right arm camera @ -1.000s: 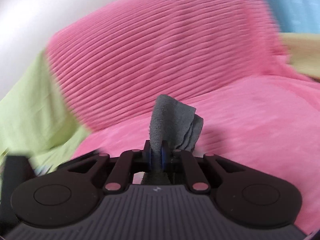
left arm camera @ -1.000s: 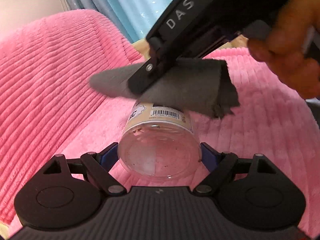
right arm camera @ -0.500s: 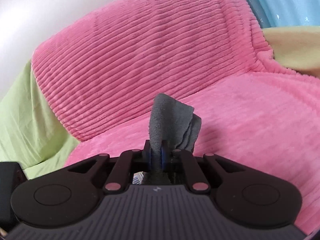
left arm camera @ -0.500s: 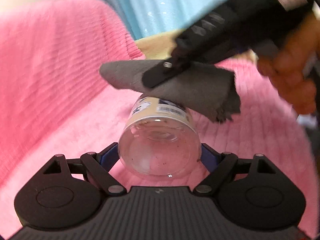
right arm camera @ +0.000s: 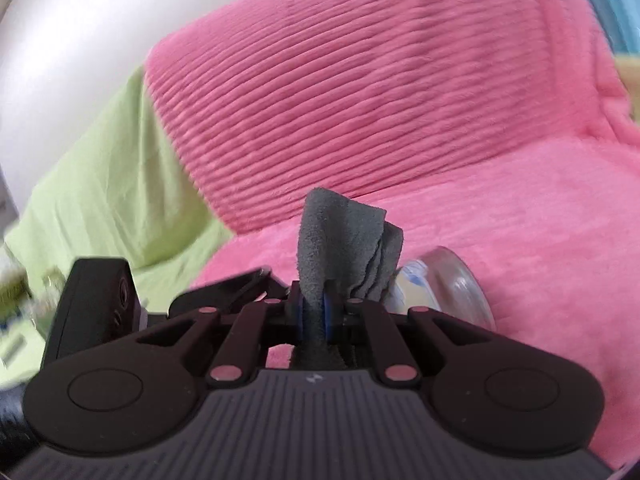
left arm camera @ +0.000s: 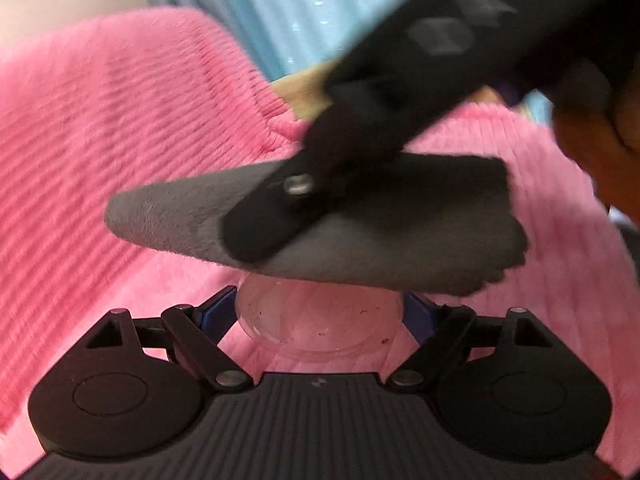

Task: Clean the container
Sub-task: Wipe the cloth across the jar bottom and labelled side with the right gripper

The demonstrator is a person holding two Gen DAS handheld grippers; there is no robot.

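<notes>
A clear plastic container (left arm camera: pixel 320 320) with specks of dirt lies on its side, its base toward the left wrist camera. My left gripper (left arm camera: pixel 318 306) has its blue pads on both sides of the container, and its jaws are closing on it. A grey cloth (left arm camera: pixel 400 248) is draped over the top of the container and hides its label. My right gripper (right arm camera: pixel 316 312) is shut on this cloth (right arm camera: pixel 332 232) and comes in from the upper right, held by a hand (left arm camera: pixel 592 152). In the right wrist view the container (right arm camera: pixel 448 284) lies just right of the cloth.
A pink ribbed blanket (left arm camera: pixel 100 160) covers the seat and backrest under both grippers. A green sheet (right arm camera: pixel 112 184) lies to its left below a white wall. A light blue curtain (left arm camera: pixel 288 12) hangs behind. The left gripper's body (right arm camera: pixel 96 300) is at the lower left of the right wrist view.
The right gripper has brought the cloth down over the container, which now hides the label and barcode. In the right wrist view the container and the left gripper's body have come into sight.
</notes>
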